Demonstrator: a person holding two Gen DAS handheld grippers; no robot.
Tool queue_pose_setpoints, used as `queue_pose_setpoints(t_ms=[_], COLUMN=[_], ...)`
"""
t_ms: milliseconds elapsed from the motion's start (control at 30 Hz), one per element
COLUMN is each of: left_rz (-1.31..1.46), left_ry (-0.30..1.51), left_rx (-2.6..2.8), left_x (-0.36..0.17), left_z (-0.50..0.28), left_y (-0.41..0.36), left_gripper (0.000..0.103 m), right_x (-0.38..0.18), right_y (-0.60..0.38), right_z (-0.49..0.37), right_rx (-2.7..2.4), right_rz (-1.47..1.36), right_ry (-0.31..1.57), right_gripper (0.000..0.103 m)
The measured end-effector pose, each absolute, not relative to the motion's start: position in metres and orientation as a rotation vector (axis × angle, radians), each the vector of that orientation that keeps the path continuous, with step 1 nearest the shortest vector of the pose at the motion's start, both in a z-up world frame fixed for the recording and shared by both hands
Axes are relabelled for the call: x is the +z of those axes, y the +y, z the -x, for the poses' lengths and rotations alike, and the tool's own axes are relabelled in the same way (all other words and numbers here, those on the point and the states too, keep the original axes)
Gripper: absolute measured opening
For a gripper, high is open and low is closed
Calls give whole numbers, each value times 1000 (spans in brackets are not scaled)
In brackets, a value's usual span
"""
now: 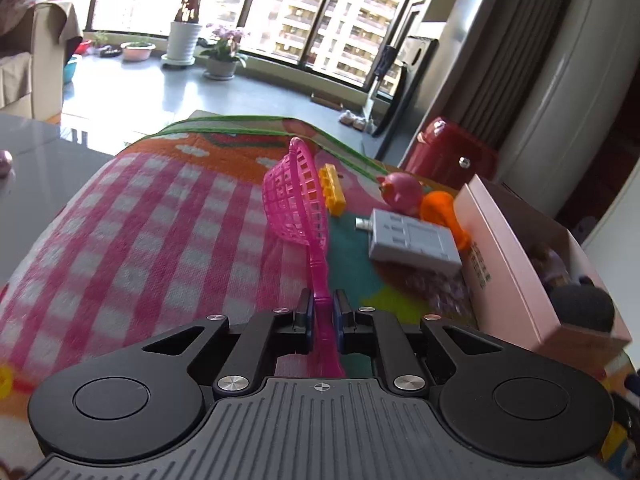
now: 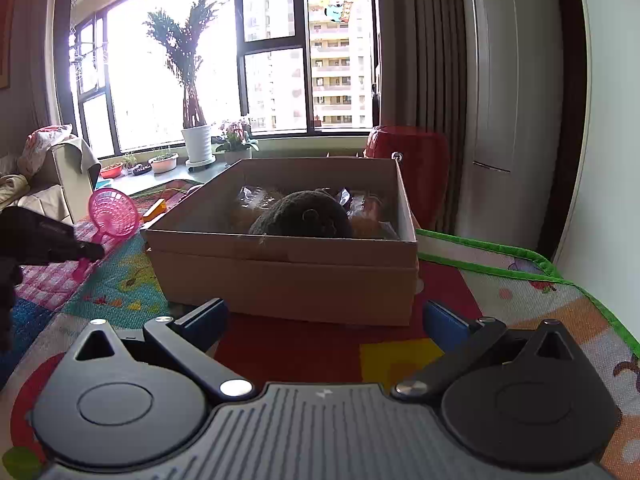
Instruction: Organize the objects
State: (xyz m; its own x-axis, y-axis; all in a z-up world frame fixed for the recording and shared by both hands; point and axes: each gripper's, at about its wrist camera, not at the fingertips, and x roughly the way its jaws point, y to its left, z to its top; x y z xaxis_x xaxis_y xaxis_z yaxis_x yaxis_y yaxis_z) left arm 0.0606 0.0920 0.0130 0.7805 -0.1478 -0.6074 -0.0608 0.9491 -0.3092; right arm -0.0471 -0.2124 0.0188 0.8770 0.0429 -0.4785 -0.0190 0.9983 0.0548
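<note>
Left tongs (image 1: 322, 314) clamped on the thin handle of a pink mesh scoop (image 1: 298, 196), held off the patterned mat (image 1: 140, 216) with its basket tilted on edge. Landmark: the open cardboard box (image 2: 288, 276), which already contains a dark plush toy (image 2: 304, 214) among wrapped items. The scoop hangs to the left of the box, apart from it. Between scoop and box lie a yellow toy brick (image 1: 333, 186), a grey rectangular device (image 1: 414, 244), a pink round toy (image 1: 402, 190) and an orange piece (image 1: 444, 212), the last two close against the box wall. Right tongs (image 2: 324, 320) spread wide, holding nothing, just in front of the box's near wall.

Judged step: carrying the scoop to the box. Risks: the grip sits low on a slim, smooth handle, so the top-heavy basket may pivot or slip between the pads; a low approach could catch the basket on the box rim or sweep the grey device; the plush toy leaves limited room, so the scoop may come to rest propped on the rim rather than inside.
</note>
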Motion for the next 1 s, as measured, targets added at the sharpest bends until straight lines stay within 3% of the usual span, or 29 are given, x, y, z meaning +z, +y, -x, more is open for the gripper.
queue_pose_setpoints(t_ms=[167,367,567,767,900,1000], left_rz=[303,273,334,334,309,366], left_ry=[712,655,659,631,620,624], left_rx=[-141,-137,-130,-150,-161,-171], left_x=[17,19,12,5,5,1], left_z=[1,1,-31,-25,-23,-25], left_y=[99,108,116,116,112,120], left_gripper=[12,16,17,17,17,17], right_x=[28,99,147,112,66,44], right_y=[-203,-167,-111,-29,-10,-8], right_z=[46,31,-78,-202,-258,-281], right_rx=[36,162,350,271,169,120], right_rz=[8,141,56,232,272,263], right_ry=[502,403,661,833,963,1030], right_gripper=[103,103,103,103,88,88])
